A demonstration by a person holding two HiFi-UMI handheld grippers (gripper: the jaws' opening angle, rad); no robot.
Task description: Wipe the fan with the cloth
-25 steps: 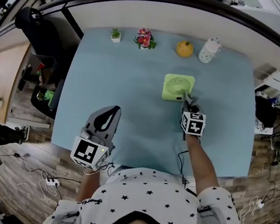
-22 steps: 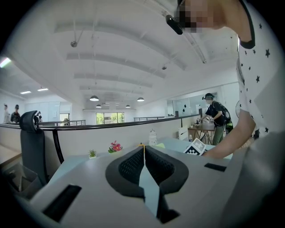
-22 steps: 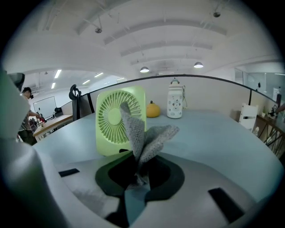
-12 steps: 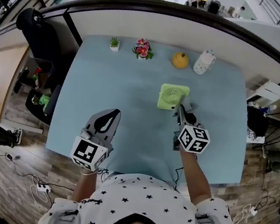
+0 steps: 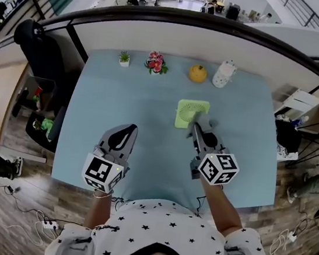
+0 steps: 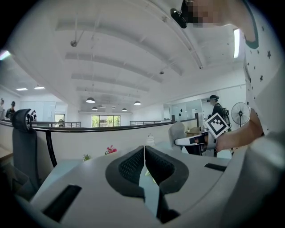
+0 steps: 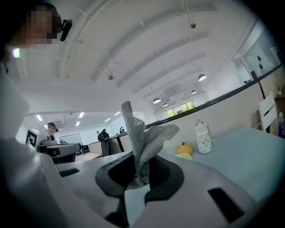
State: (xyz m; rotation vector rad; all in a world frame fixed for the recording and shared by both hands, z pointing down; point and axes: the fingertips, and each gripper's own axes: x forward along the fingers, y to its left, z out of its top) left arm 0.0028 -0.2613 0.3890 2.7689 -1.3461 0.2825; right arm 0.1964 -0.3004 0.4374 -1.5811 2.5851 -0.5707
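Note:
A small green square fan (image 5: 191, 113) lies flat on the light blue table (image 5: 116, 97), right of centre. My right gripper (image 5: 198, 125) is raised just on the near side of the fan, shut on a grey knit cloth (image 7: 141, 142) that sticks up from between its jaws. In the right gripper view only a sliver of the fan (image 7: 184, 156) shows past the jaw. My left gripper (image 5: 127, 132) hovers over the table's near left part, jaws pressed together with nothing between them (image 6: 144, 156).
Along the far edge stand a tiny potted plant (image 5: 124, 58), a pink flower pot (image 5: 155, 62), an orange pumpkin figure (image 5: 198, 73) and a white dotted bottle (image 5: 224, 74). A black chair (image 5: 40, 48) stands left of the table; a white stool (image 5: 300, 103) stands on the right.
My right gripper has lifted off the fan and drawn back toward me with the cloth still held. The left gripper has stayed in place.

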